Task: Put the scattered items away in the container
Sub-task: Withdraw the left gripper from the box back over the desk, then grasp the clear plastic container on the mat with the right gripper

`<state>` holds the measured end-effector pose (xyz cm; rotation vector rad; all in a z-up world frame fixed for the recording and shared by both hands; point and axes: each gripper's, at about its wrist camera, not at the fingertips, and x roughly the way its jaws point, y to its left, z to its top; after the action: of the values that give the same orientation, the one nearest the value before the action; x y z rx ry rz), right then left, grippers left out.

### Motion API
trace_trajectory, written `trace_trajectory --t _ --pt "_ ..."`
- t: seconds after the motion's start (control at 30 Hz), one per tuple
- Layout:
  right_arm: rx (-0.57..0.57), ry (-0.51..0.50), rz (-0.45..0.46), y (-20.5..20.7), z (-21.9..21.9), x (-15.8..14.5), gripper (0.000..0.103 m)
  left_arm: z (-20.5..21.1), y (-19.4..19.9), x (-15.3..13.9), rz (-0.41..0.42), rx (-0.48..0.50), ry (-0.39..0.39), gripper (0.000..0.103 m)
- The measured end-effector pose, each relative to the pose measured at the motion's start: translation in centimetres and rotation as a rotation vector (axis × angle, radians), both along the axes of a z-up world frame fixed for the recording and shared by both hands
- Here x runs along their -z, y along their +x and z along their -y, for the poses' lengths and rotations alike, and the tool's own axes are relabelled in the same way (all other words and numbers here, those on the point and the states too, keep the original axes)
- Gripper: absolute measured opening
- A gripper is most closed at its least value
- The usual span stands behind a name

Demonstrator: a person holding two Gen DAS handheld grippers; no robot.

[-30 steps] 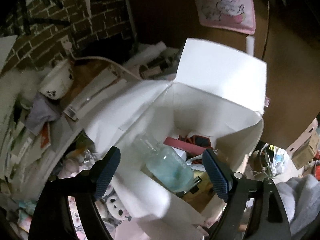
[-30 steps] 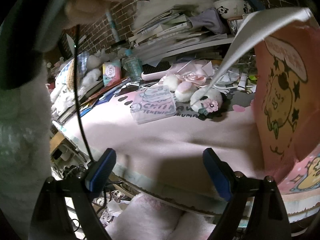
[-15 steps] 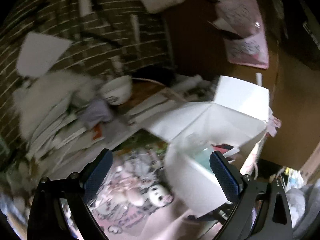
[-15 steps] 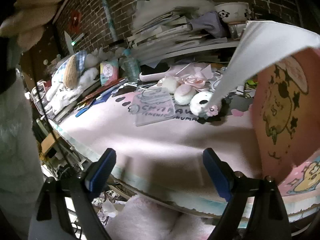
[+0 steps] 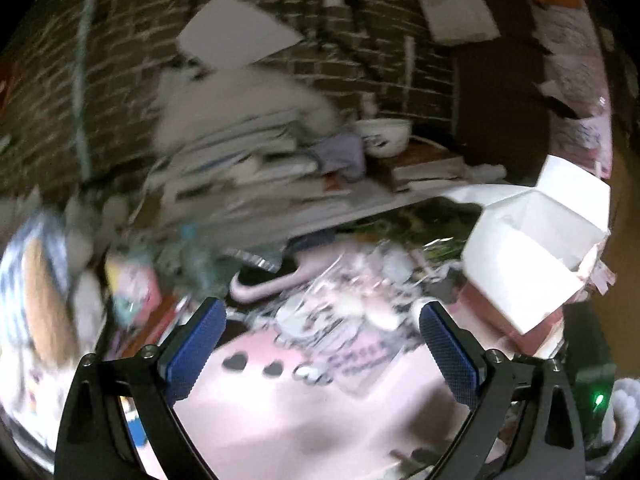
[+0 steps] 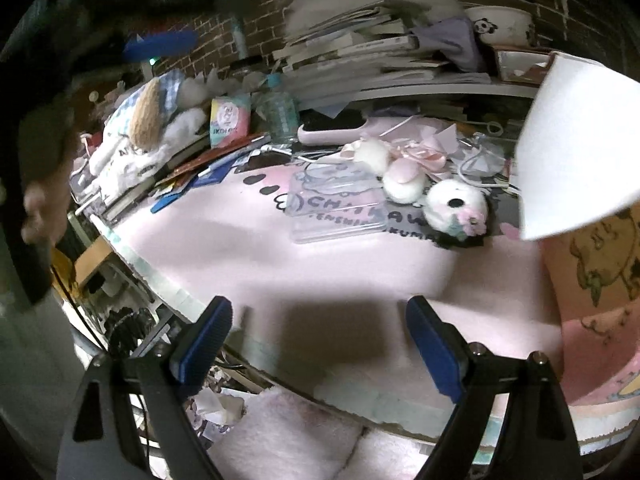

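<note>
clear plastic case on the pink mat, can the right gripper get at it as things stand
Probably yes. The right gripper is open and empty, and only bare pink mat lies between it and the clear plastic case. The plush toy sits close beside its right edge.

The left tongs (image 5: 320, 344) were held with the jaws spread wide, nothing between the blue pads (image 5: 198, 354). A pink-covered counter (image 5: 280, 408) was seen below them, heavily blurred. A white open-flapped container (image 5: 532, 256) was positioned at the right, well apart from the tongs. A pink handled object (image 5: 268, 286) was seen among blurred clutter beyond the pads. A stack of books and papers (image 5: 256, 164) and a white bowl (image 5: 384, 136) were located against a brick wall (image 5: 120, 40).
</note>
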<state>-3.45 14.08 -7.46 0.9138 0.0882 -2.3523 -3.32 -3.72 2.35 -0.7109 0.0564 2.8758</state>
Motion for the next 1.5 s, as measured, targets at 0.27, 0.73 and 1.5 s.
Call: trace_trajectory --t 0.27,0.73,1.5 --pt "-0.016 0.030 0.005 -1.2 1.9 -0.1 0.087 2.6 1.5 2.6 0.006 -0.030 0.086 0.097" --pt "0.039 0.077 0.057 -6.2 4.9 -0.6 0.087 6.0 2.0 5.8 0.004 -0.039 0.206 0.097" --pt "0.037 0.162 0.003 -8.1 6.1 0.0 0.073 5.6 2.1 5.7 -0.008 -0.014 0.229 0.097"
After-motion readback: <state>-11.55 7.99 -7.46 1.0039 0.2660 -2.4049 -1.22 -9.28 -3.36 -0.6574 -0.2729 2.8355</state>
